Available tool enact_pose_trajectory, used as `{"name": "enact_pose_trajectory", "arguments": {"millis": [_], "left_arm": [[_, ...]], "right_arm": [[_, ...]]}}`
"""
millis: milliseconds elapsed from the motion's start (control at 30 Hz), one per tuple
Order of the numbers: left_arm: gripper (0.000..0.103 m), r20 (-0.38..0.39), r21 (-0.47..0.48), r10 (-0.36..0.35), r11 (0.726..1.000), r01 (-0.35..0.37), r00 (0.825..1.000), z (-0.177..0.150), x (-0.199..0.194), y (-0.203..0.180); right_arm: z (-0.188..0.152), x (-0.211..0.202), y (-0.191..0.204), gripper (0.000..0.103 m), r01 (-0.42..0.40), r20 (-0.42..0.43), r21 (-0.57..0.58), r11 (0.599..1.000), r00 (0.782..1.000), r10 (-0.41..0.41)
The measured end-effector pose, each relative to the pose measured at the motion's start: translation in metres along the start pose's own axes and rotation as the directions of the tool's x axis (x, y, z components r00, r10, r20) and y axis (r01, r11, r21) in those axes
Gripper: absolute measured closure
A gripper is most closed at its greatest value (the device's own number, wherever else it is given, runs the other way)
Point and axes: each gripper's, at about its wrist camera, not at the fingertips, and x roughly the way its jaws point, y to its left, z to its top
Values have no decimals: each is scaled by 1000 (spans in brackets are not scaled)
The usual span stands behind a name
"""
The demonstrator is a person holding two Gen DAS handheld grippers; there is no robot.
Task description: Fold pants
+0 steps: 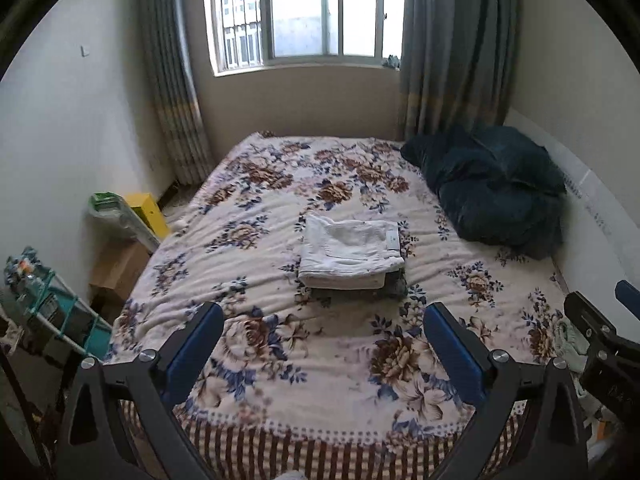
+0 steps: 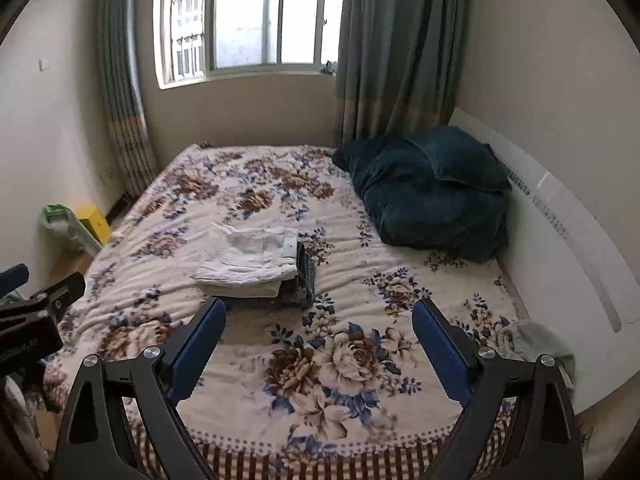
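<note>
Pants (image 1: pixel 350 250), white, folded, atop darker folded garment mid-bed. Floral blanket (image 1: pixel 280 344) covers bed; dark blue bedding heap (image 1: pixel 492 188) far right by wall; light green cloth (image 2: pixel 536 344) at near right edge. Left gripper (image 1: pixel 323 344) and right gripper (image 2: pixel 319 340) both spread wide, empty, hovering near foot of bed, pants ahead beyond fingertips, untouched.

A: Item one, stack of folded white pants (image 1: pixel 350 252): the dark garment (image 2: pixel 302 280) beneath is mostly covered; type unreadable.

B: Label (image 2: pixel 291 245) on the top piece?

A: Too small to read.

B: Item two, pale green cloth (image 2: pixel 536 344)?

A: Partly behind the right gripper (image 2: pixel 318 346); kind unclear.

B: Shelf clutter (image 1: pixel 44 304)?

A: Blurred, cut by the frame edge.
</note>
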Motion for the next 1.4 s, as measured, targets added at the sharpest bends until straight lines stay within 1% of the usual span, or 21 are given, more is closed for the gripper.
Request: {"name": "enact_pose_trajectory", "arguments": {"millis": [33,133,200,367,467,600,700,767,933,1033,1267,1400], "left_arm": [[1,10,2,6,1000,-6,1000,-5,-16,0],[1,20,6,11,1000,-11,1000,-16,-46,1],[1,27,10,16,1000,-16,1000,-22,-61,1],[1,46,7,21,1000,-22,999,-28,-95,9],[1,55,3,23,1000,-23,998,-31,-108,15],[1,68,6,29,1000,-30,997,-31,-111,18],[1,70,0,32,999,-32,997,-28,-105,23],[0,79,6,30,1000,-31,996,-25,-100,25],[0,104,5,58,998,-59,993,-18,-80,25],[0,86,-6,61,998,-61,994,-14,-65,26],[0,58,-7,75,997,-74,996,-9,-40,26],[0,48,4,84,996,-84,995,-4,-27,26]], "right_arm": [[-2,-15,-2,7,-6,7,-1,1000,1000,6],[-8,-57,-4,7,-23,30,-14,1000,999,24],[-13,-86,-4,6,-38,42,-15,999,998,38],[-19,-138,-1,6,-60,57,-18,998,997,61],[-21,-154,2,6,-72,59,-19,997,996,73],[-23,-165,10,6,-100,49,-14,995,994,101],[-20,-160,15,6,-81,58,-15,997,995,82],[-15,-151,17,6,-70,64,-7,998,995,70],[-3,-124,22,6,-42,73,3,999,996,42],[4,-104,28,6,-16,68,-5,1000,998,16],[15,-57,33,5,8,26,-1,1000,1000,-8],[19,-39,32,5,16,10,9,1000,1000,-16]]}}
